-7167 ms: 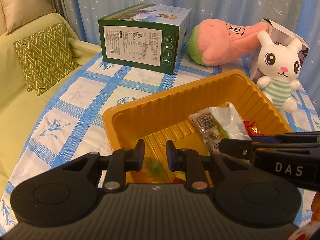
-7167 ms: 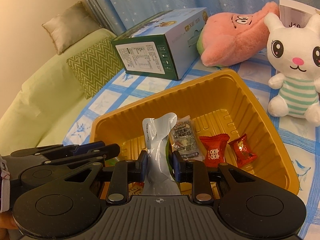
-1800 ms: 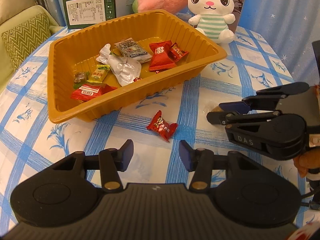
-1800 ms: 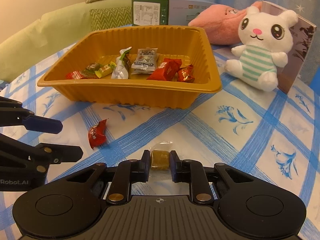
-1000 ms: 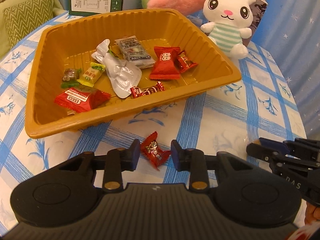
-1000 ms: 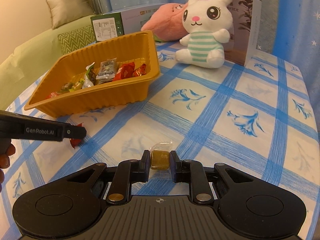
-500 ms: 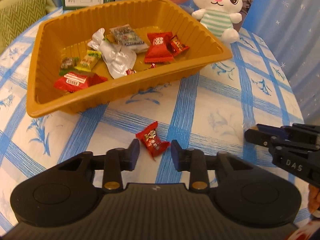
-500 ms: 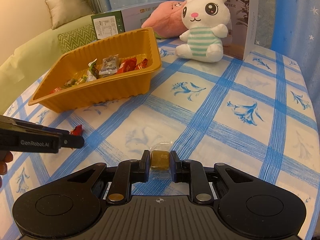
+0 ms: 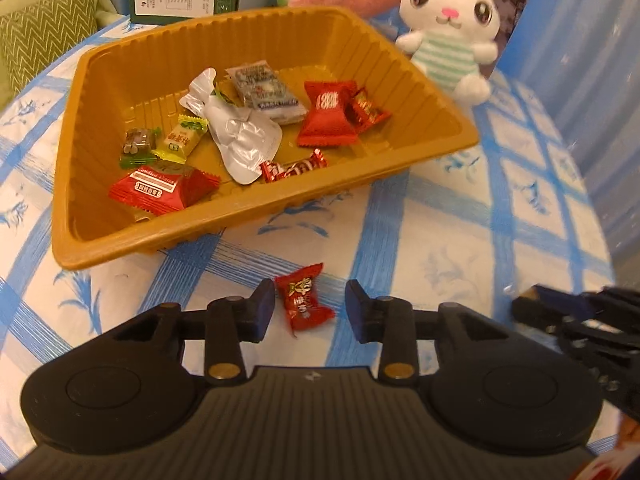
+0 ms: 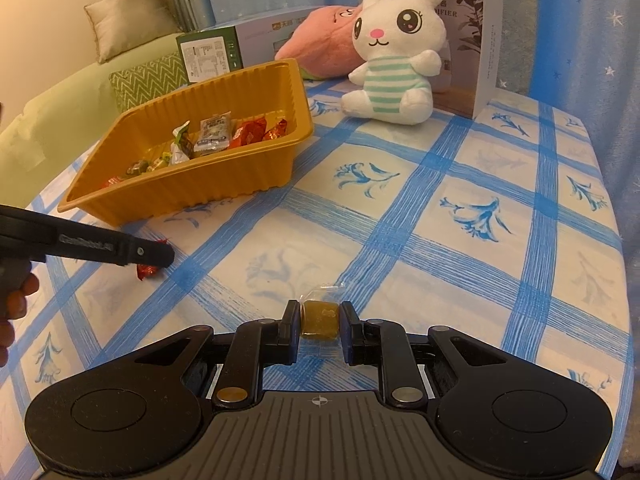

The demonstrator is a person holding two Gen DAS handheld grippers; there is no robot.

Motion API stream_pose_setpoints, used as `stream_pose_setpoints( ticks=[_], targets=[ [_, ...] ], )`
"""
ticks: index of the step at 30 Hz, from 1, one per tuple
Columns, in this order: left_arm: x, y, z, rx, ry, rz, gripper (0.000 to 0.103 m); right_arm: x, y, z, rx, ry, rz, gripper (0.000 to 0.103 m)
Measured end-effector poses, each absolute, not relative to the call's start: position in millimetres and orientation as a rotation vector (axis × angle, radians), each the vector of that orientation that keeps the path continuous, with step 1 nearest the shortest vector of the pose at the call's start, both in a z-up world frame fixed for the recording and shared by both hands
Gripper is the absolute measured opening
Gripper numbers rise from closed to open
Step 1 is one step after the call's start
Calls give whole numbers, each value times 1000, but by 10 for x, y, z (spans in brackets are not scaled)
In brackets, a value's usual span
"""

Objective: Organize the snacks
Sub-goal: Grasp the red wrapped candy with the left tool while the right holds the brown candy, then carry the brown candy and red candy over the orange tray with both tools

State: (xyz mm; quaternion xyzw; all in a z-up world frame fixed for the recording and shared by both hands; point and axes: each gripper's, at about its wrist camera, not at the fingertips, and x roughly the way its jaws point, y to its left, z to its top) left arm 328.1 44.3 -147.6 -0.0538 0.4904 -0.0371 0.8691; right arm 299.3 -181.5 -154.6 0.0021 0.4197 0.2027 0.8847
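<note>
Left wrist view: the left claw, its jaws just having been opening, is straddling the red candy lying on the bench beside the orange tray, pads clear.

Right wrist view: the right claw is clamping the amber candy near the bench's front edge.

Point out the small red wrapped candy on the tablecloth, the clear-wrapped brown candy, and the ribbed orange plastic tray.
Red candy (image 9: 303,300), left wrist view, wrapper middle.
Brown candy (image 10: 319,319), right wrist view, block face.
Orange tray (image 9: 256,204), left wrist view, near rim.
</note>
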Motion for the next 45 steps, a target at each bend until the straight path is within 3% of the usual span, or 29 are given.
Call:
stream_pose_setpoints(
  ticks=[4,8,17,31,45],
  targets=[
    [3290,415,-1490,-82,1024,-79,18,2984,-1831,-1535,6,872,419,21],
    [3262,399,-1491,-73,1022,-92,16,2980,-1831,-1530,7,872,419,21],
    [3121,349,-1392,-56,1003,-143,15,2959,-1824,-1449,6,855,431,21],
    [2948,413,-768,-71,852,-191,15,3014,-1674,-1173,32,812,474,21],
    [3409,900,-427,-39,749,-88,15,3472,-1285,-826,68,729,549,21]
  ],
)
